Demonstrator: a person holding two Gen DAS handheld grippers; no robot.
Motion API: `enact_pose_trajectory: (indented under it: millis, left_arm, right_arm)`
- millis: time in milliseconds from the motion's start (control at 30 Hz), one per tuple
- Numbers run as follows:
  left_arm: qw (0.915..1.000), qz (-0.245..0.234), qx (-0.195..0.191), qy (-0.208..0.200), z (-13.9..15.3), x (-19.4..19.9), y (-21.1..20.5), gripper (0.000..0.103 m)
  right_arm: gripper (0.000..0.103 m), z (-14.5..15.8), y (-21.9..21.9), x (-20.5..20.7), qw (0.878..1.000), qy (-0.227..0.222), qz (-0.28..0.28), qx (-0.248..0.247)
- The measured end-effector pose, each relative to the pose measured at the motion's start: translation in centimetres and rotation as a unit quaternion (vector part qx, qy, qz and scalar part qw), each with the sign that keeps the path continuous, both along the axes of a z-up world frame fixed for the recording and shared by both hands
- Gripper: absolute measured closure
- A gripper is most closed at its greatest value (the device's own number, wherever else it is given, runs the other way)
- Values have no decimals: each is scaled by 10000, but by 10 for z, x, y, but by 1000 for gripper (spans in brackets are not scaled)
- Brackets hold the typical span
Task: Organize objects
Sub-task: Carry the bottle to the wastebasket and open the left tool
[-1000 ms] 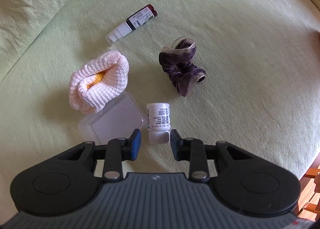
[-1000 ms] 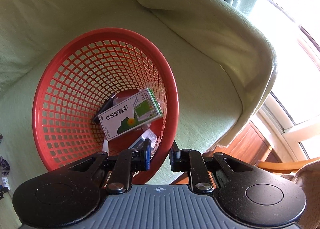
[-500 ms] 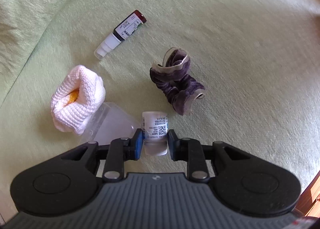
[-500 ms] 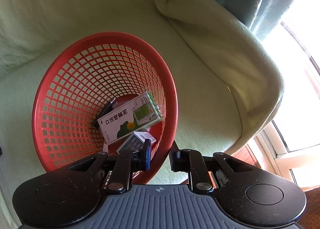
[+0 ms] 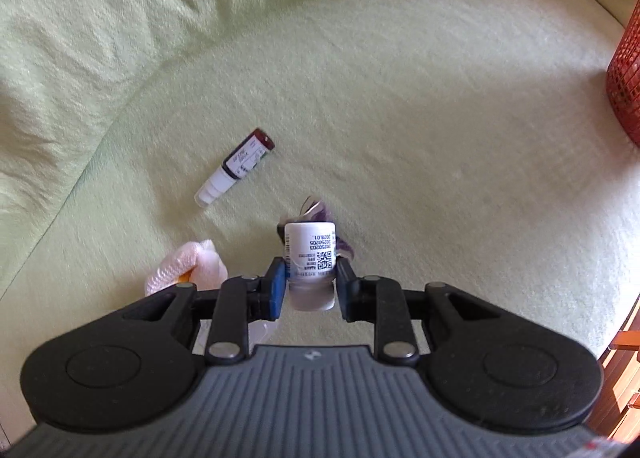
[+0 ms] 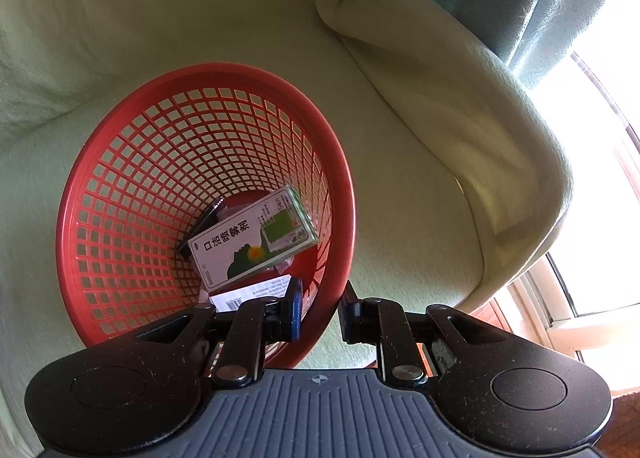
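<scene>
since my left gripper (image 5: 310,286) pinches only the white bottle (image 5: 309,258) cap end and right gripper (image 6: 319,312) clamps the basket (image 6: 344,194) rim, the bottle may pivot out.

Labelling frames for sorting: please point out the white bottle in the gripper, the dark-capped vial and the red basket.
white bottle (image 5: 310,248), left wrist view, label.
dark-capped vial (image 5: 240,163), left wrist view, label.
red basket (image 6: 344,194), right wrist view, rim.

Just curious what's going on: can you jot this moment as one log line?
left claw: shut on white bottle | right claw: gripping red basket rim | stage: bottle lifted off green cover
</scene>
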State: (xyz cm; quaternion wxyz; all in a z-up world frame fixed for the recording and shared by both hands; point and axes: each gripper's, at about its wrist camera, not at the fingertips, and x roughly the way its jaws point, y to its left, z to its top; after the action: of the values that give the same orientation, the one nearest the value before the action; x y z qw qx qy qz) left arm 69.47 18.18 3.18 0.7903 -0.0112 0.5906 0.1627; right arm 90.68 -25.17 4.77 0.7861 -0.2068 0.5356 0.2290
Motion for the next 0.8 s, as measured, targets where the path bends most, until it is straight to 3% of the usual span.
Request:
enact_pose_trajectory:
  millis: [200,400,667,800]
  left_arm:
    - [9971,-530,-92,-538,42,38,-29,81]
    - [9871,-1245,-323,-955,81,91,-81,81]
    - [9568,-2295,-789,-1601,130,162,-166,81]
    - [9449,-2535,-1052,-1786,144,189,-206,81]
  right_arm:
    - [88,0,1,1,10000,-32,86,-15]
    - [88,1,5,4,9996,-98,253,-57]
    - [88,3,5,8,9995,-103,291,50]
    - [88,3,5,9,9995,-92,290,86]
